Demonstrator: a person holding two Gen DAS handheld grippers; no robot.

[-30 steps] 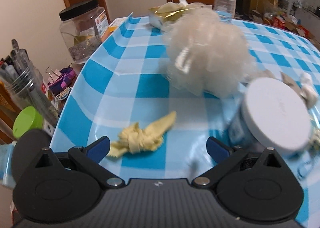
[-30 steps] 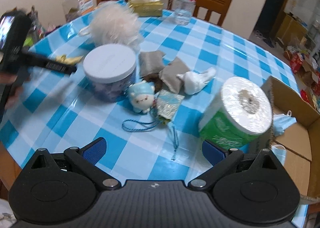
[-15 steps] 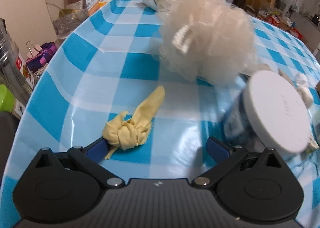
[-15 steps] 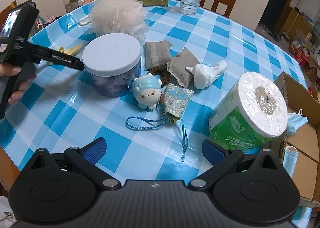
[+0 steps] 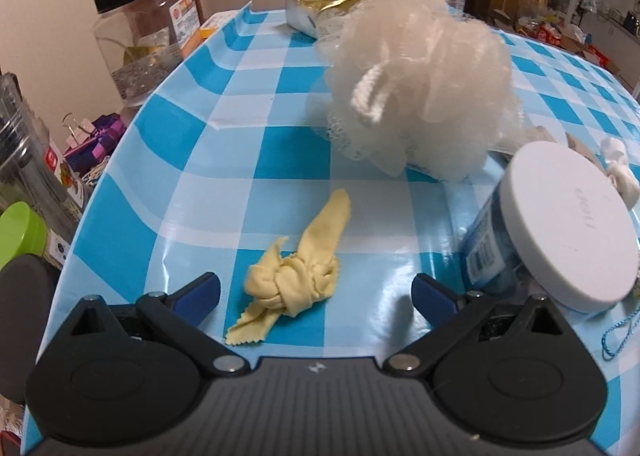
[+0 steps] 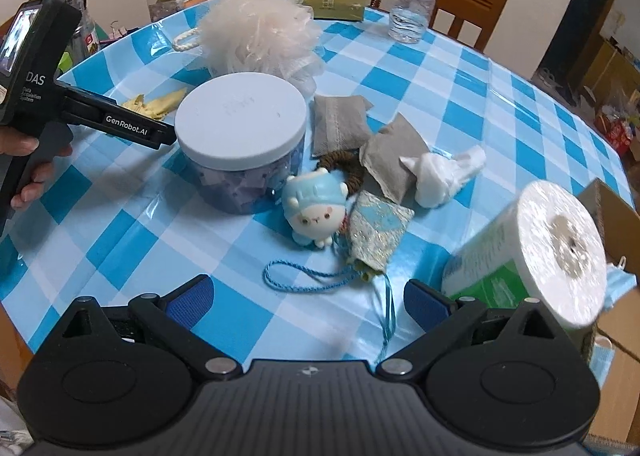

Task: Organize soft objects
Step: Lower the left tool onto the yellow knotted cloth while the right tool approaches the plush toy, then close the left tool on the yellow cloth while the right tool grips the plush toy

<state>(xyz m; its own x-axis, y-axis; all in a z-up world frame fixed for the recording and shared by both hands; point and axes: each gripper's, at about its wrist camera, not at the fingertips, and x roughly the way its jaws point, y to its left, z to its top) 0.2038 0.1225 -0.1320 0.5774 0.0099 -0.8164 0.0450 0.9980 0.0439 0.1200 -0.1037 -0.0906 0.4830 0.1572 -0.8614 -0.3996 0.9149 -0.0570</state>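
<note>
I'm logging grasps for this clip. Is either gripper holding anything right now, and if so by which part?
Nothing is held. The left gripper is open around the knotted yellow cloth, not closed on it; the right gripper is open over a blue cord.

Left wrist view sits low and close over the table's (image 5: 168, 192) left edge, facing across it. Right wrist view sits higher, further back. Both share white-lidded jar (image 5: 568, 224) (image 6: 240, 124) and mesh pouf (image 5: 420, 88) (image 6: 260, 36).

We see the left gripper (image 5: 316, 290) now centred on the knotted yellow cloth (image 5: 294, 282), which earlier sat by its left finger, its jaws wide apart; the right gripper (image 6: 306, 296) has drawn nearer the blue plush toy (image 6: 314, 214).
</note>
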